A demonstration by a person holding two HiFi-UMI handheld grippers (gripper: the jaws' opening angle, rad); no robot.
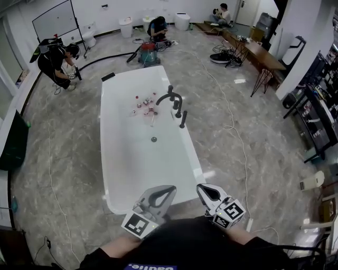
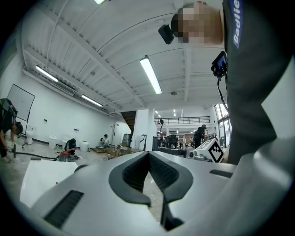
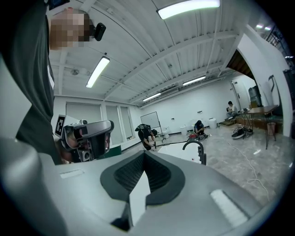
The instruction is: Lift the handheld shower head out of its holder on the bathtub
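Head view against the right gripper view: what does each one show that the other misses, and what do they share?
Only the head view: the inside of the bathtub from above, with small items and the drain in it. Only the right gripper view: the ceiling strip lights overhead. Both: the black faucet at the tub's edge, the left gripper, and a person bent over near the whiteboard.
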